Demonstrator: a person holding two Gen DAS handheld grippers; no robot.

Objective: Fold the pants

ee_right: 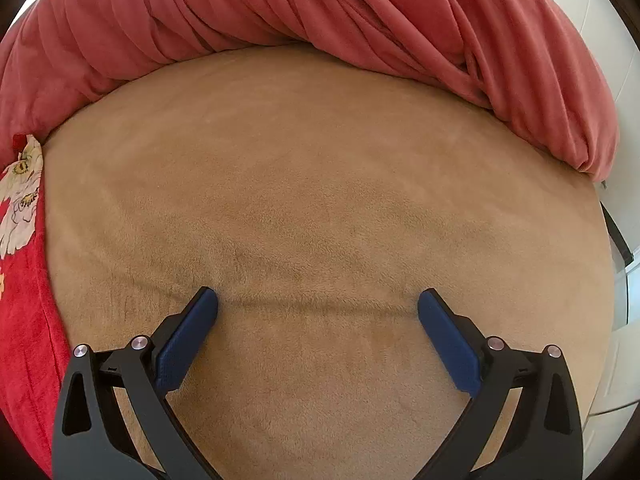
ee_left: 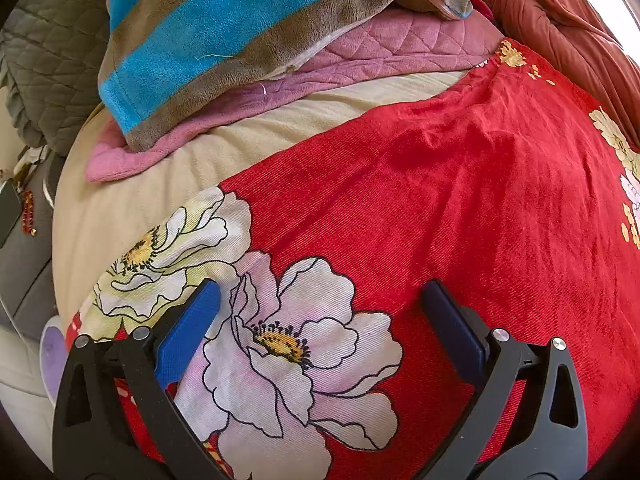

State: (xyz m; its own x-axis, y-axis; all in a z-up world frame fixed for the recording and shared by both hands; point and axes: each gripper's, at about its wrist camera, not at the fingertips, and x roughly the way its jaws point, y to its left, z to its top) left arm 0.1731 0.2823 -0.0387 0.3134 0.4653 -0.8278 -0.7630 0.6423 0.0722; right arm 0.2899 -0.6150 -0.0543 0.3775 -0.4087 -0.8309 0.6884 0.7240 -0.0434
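while the red flowered pants [ee_left: 440, 208] lie flat on the tan bed cover [ee_right: 320, 200], the left gripper [ee_left: 320, 300] hangs released over them and the right gripper [ee_right: 318, 304], also released, is over bare cover with the pants at its 9 o'clock, so it looks like the start, and next each must pinch an edge.

Blue-and-brown striped blanket [ee_left: 224, 36] atop pink quilted throw [ee_left: 360, 56], grey quilted cover [ee_left: 48, 72] at left, bunched rust-red cloth [ee_right: 320, 12] — perhaps a blanket — beige fleece bedding [ee_right: 320, 200] beneath.

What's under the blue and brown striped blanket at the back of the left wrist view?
The striped blanket lies on a pink quilted blanket, which rests on the beige bed cover. Whatever else lies beneath the stripes is covered. The red floral pants lie nearer, apart from it.
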